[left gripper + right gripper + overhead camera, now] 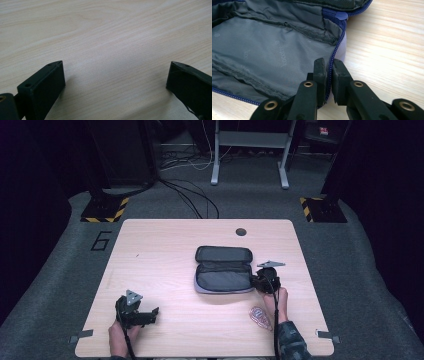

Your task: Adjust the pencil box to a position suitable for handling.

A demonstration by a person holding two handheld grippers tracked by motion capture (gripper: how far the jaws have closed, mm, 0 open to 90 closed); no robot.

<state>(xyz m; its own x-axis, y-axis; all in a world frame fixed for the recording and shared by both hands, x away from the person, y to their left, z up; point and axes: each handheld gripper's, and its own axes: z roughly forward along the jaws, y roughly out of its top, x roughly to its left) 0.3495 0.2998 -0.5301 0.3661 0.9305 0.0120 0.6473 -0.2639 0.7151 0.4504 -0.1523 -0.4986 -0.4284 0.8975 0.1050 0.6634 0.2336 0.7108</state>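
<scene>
Grey-lined pouch (223,270) open, nothing inside | right gripper (329,68) jaws pinch its zipper edge | left gripper (115,75) jaws wide

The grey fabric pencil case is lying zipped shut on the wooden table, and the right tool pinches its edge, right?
Not quite: the grey fabric pencil case lies open on the wooden table, lining showing. The right tool does pinch its zipper edge, as the right gripper view shows.

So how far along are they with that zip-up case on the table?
The pencil case already lies unzipped and folded open, its grey lining showing with nothing visibly inside. Right now the right hand-held gripper is pinched on the case's zippered edge at its right end. The left hand-held gripper rests open over bare table. Likely left: folding the lid over and zipping it shut, though that is a guess.
</scene>
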